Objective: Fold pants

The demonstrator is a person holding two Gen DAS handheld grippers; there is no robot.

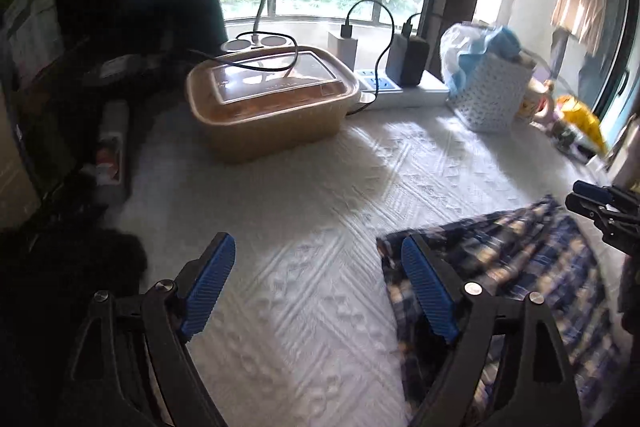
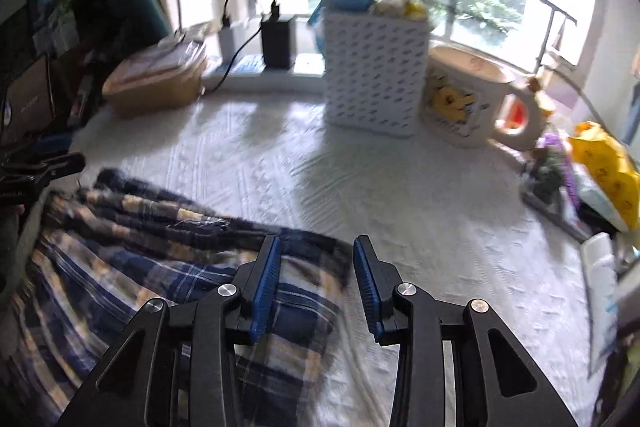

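Observation:
The blue and cream plaid pants (image 1: 520, 259) lie bunched on a white quilted cover (image 1: 300, 195). My left gripper (image 1: 316, 243) stands wide open over bare cover, its right finger just at the pants' left edge, with nothing between the pads. In the right wrist view the pants (image 2: 140, 247) spread to the lower left. My right gripper (image 2: 317, 241) is partly open above the fabric's right edge; its pads do not press on the cloth. Each gripper shows at the edge of the other's view: the right gripper (image 1: 600, 215) and the left gripper (image 2: 40, 167).
At the back stand a brown container with a clear lid (image 1: 272, 99), a power strip with chargers and cables (image 1: 400, 87), a white perforated basket (image 2: 376, 67) and a large mug (image 2: 468, 95). A yellow bag (image 2: 604, 163) and clutter line the right edge. Dark items crowd the left.

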